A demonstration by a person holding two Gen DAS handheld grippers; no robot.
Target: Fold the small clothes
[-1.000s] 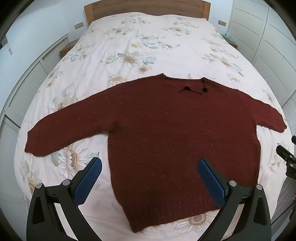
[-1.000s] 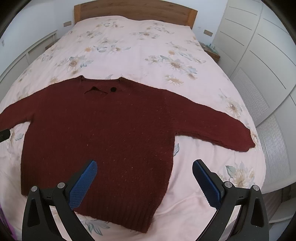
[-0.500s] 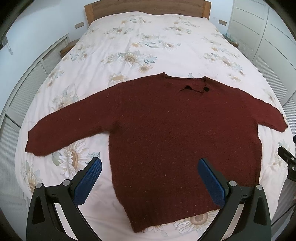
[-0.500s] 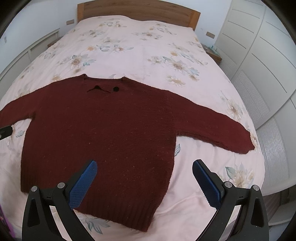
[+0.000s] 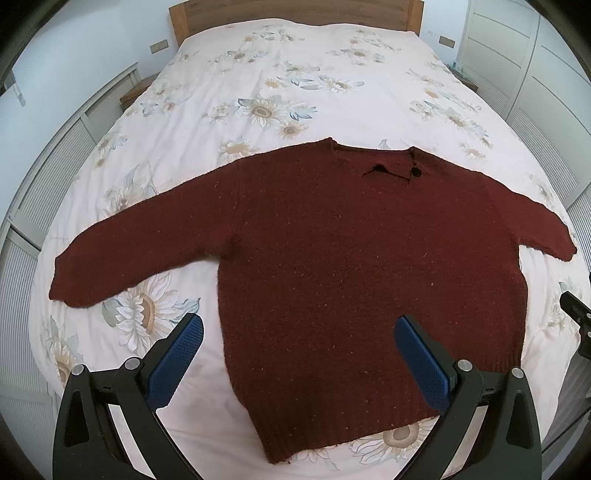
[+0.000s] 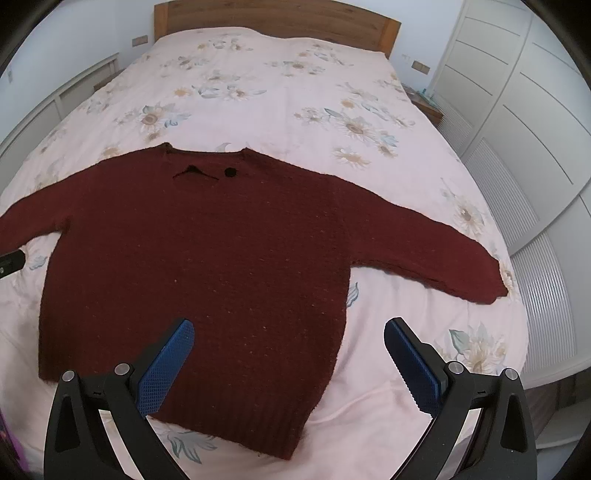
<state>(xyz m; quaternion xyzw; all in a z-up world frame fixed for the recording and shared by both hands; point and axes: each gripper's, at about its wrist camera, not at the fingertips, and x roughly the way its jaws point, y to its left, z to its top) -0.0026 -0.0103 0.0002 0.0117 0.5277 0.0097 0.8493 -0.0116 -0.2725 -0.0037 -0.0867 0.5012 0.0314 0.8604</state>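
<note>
A dark red knit sweater (image 5: 332,266) lies flat on the bed, sleeves spread, neck away from me, hem toward me; it also shows in the right wrist view (image 6: 207,266). My left gripper (image 5: 299,332) is open and empty, held above the sweater's lower left part. My right gripper (image 6: 290,332) is open and empty, above the lower right part. The left sleeve end (image 5: 74,280) lies at the left; the right sleeve end (image 6: 480,280) lies at the right. Part of the right gripper shows at the left wrist view's right edge (image 5: 576,314).
The bed has a pale flowered cover (image 5: 295,74) and a wooden headboard (image 6: 277,18). White wardrobe doors (image 6: 517,110) stand to the right. Low white cabinets (image 5: 55,166) run along the left. The bed's near edge is just below the hem.
Both views have shifted slightly; the sweater sits a little lower and more to the right in the right wrist view. Both grippers stay open. The sweater has not moved.
</note>
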